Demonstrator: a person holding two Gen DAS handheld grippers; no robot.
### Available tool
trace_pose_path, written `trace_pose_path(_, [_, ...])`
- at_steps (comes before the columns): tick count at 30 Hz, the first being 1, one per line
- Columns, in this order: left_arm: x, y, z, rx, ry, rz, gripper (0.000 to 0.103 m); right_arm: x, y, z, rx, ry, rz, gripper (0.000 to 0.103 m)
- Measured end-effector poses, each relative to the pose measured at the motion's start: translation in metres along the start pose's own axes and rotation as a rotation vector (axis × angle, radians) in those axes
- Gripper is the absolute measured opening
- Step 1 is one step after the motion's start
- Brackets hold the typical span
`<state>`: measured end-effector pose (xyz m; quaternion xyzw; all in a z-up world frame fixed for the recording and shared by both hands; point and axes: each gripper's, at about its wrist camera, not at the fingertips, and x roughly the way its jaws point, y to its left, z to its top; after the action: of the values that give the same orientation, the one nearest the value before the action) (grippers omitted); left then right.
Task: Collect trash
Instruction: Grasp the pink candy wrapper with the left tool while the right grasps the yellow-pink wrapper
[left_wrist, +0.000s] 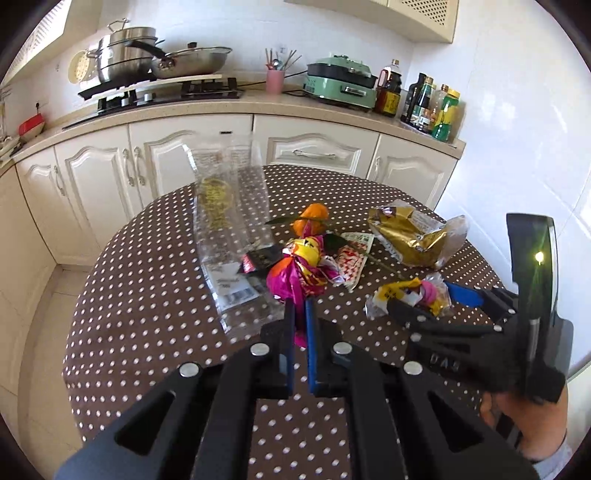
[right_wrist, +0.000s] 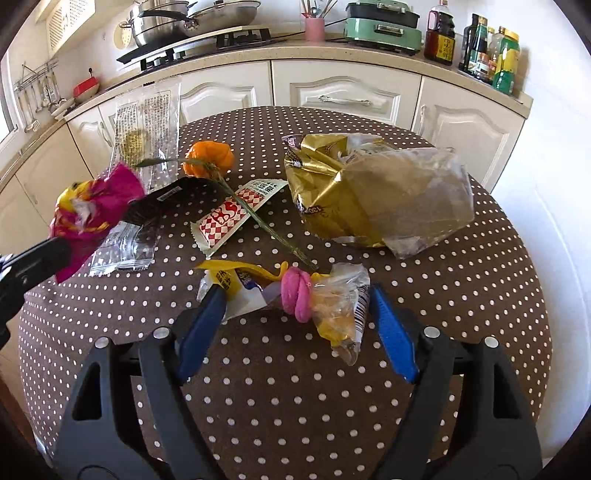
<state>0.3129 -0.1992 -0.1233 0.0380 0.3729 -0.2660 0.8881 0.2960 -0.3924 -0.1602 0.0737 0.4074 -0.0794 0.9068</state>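
In the left wrist view my left gripper (left_wrist: 299, 306) is shut on a crumpled pink and yellow wrapper (left_wrist: 299, 273), held just above the brown dotted table (left_wrist: 147, 295). The right wrist view shows that wrapper (right_wrist: 96, 206) at the left, in the left gripper (right_wrist: 55, 251). My right gripper (right_wrist: 297, 295) stands open low over the table (right_wrist: 295, 387). A small clear and yellow wrapper with a pink band (right_wrist: 332, 295) lies between its blue pads. The left wrist view has this right gripper (left_wrist: 432, 299) around the small wrapper (left_wrist: 406, 291), with a hand below it.
On the table lie a clear plastic bag (left_wrist: 229, 229), an orange fruit on a green stem (right_wrist: 208, 158), a red-checked sachet (right_wrist: 229, 218), a black packet (right_wrist: 162, 203) and a gold bag (right_wrist: 369, 192). Cream cabinets (right_wrist: 343, 92) and a counter with pots and bottles run behind.
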Motion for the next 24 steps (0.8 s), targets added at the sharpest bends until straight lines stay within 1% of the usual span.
trace_pose_path(1, [-0.002, 0.003, -0.002, -0.007, 0.000, 0.001, 0.005, 0.000, 0.000, 0.000, 0.001, -0.003, 0.009, 0.064])
trace_pose_path(2, [-0.004, 0.006, -0.003, -0.015, -0.003, 0.002, 0.005, -0.001, -0.001, 0.000, 0.003, -0.007, 0.012, 0.055])
trace_pose_path(5, [-0.011, 0.013, -0.008, -0.028, -0.009, 0.008, 0.005, -0.007, -0.001, -0.002, 0.004, -0.031, 0.007, 0.050])
trace_pose_path(8, [-0.021, 0.021, -0.013, -0.044, -0.016, 0.012, 0.005, -0.020, 0.007, -0.008, 0.001, -0.072, 0.009, 0.047])
trace_pose_path(14, [-0.047, 0.047, -0.029, -0.097, -0.046, 0.032, 0.005, -0.051, 0.033, -0.021, -0.006, -0.129, 0.046, 0.047])
trace_pose_path(19, [-0.073, 0.082, -0.045, -0.148, -0.067, 0.090, 0.005, -0.074, 0.083, -0.025, -0.061, -0.167, 0.130, 0.047])
trace_pose_path(24, [-0.106, 0.135, -0.069, -0.219, -0.091, 0.169, 0.005, -0.084, 0.160, -0.027, -0.162, -0.172, 0.280, 0.047])
